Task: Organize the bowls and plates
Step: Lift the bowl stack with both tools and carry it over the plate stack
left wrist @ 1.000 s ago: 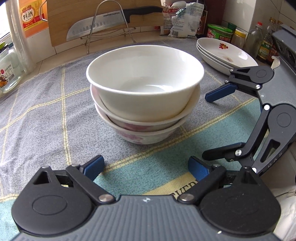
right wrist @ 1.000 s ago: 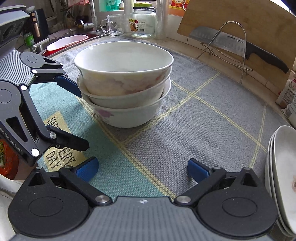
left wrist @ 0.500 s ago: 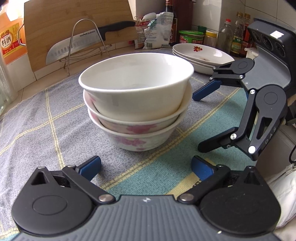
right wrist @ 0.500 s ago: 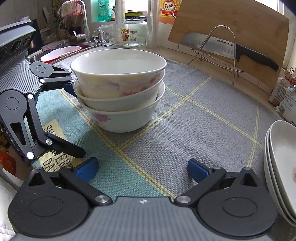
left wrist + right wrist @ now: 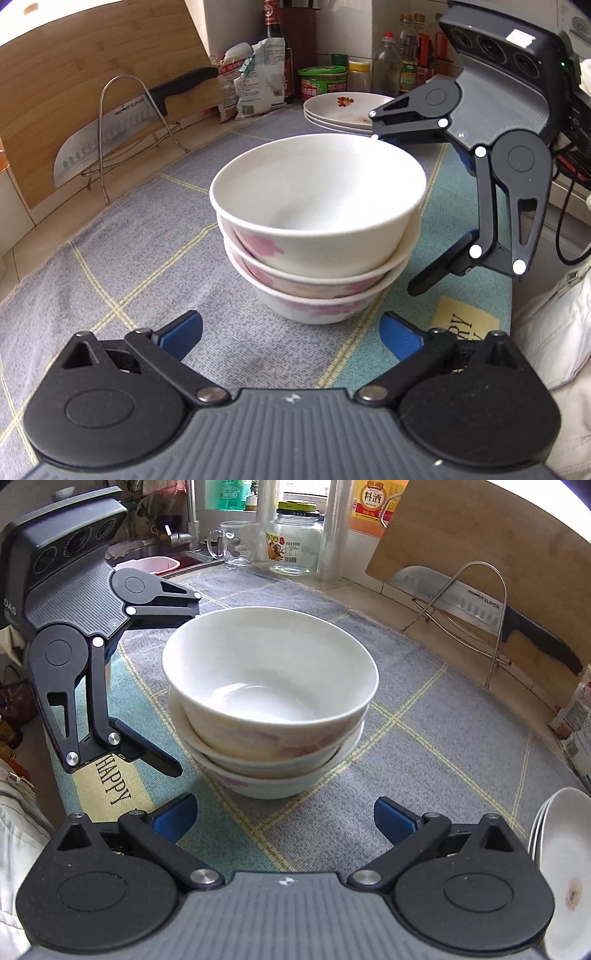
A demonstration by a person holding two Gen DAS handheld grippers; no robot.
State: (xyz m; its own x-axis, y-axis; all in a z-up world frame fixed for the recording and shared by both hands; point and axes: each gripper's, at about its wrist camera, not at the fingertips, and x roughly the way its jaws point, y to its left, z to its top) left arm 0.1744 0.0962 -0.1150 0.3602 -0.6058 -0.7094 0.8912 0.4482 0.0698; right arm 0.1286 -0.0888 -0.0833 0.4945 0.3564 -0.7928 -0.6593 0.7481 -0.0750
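A stack of three white bowls with pink flowers [image 5: 317,229] stands on a grey and teal checked mat [image 5: 140,266]. It also shows in the right wrist view [image 5: 269,701]. My left gripper [image 5: 291,330] is open and empty, just short of the stack. My right gripper [image 5: 284,814] is open and empty, also just short of the stack, on its other side. Each gripper shows in the other's view, beside the bowls: the right one [image 5: 417,206], the left one [image 5: 184,679]. A stack of white plates [image 5: 345,110] lies at the mat's far corner, also at the right wrist view's right edge [image 5: 561,867].
A wooden cutting board [image 5: 92,74] leans at the back, with a cleaver [image 5: 122,129] on a wire rack [image 5: 465,616]. Sauce bottles and jars [image 5: 402,62] stand behind the plates. A glass jar [image 5: 293,539], a glass mug [image 5: 234,542] and a sink [image 5: 155,561] lie beyond the mat.
Both grippers swung round the bowl stack and rose, now looking down on it from opposite sides. The bowls and plates have not moved. Both grippers stayed open.
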